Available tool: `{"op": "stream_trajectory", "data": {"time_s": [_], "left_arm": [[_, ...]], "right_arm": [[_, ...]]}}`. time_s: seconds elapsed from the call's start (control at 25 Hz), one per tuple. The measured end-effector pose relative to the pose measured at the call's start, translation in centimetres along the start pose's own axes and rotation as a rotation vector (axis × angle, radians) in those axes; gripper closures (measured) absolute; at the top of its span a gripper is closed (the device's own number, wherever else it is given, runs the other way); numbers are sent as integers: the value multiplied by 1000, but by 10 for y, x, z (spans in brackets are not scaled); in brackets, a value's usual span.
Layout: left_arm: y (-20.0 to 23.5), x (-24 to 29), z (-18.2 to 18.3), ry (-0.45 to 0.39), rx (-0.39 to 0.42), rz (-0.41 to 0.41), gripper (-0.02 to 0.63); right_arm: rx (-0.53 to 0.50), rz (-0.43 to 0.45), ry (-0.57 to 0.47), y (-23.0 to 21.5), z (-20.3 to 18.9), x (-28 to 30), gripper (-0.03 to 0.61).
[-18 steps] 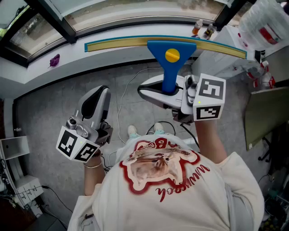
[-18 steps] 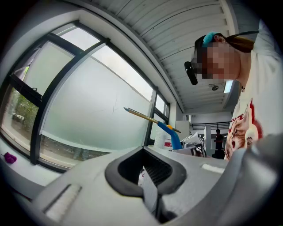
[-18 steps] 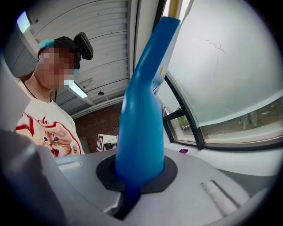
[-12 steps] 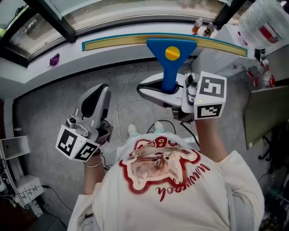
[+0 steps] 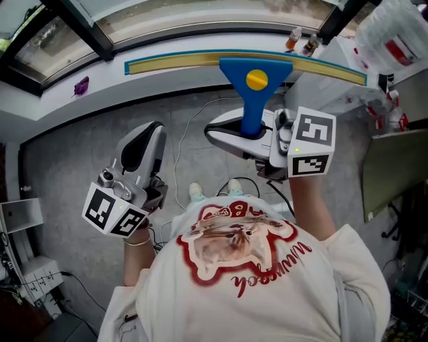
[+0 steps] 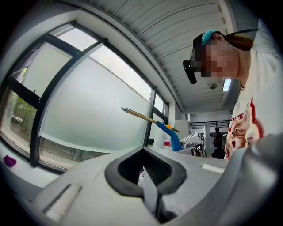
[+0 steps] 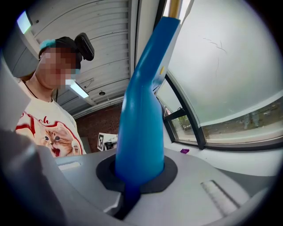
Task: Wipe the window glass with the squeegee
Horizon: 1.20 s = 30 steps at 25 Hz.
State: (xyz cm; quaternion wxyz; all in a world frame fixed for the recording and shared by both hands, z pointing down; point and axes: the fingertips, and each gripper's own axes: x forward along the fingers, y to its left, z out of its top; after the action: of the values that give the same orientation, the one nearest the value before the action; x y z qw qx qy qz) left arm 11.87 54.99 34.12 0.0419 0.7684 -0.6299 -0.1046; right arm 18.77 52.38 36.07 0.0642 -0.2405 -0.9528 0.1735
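Observation:
The squeegee has a blue handle with a yellow dot and a long yellow-and-teal blade held level just under the window glass. My right gripper is shut on the bottom of the handle, which rises straight out of the black pads beside the glass. My left gripper hangs lower and to the left, away from the squeegee, its jaws shut with nothing between them. From the left gripper view, the squeegee shows tilted against the frosted glass.
A small purple object lies on the white sill. Two bottles and plastic-wrapped bundles stand at the right end. Cables run across the grey floor. A white shelf unit stands at the left.
The squeegee blade has shifted only a few pixels sideways. Both grippers stay almost where they were.

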Motion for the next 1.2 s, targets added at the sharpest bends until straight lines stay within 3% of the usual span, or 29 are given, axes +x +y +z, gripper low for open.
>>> {"op": "stream_trajectory", "data": {"time_s": [0.64, 0.84, 1.2], "left_arm": [[-5, 19, -2, 22, 5, -29, 612], [-18, 56, -5, 10, 18, -49, 612], [-39, 143, -18, 22, 10, -79, 613]], "right_arm": [[32, -22, -38, -12, 4, -14, 551], [62, -49, -55, -29, 9, -46, 552], [78, -20, -35, -76, 29, -111, 552]]}}
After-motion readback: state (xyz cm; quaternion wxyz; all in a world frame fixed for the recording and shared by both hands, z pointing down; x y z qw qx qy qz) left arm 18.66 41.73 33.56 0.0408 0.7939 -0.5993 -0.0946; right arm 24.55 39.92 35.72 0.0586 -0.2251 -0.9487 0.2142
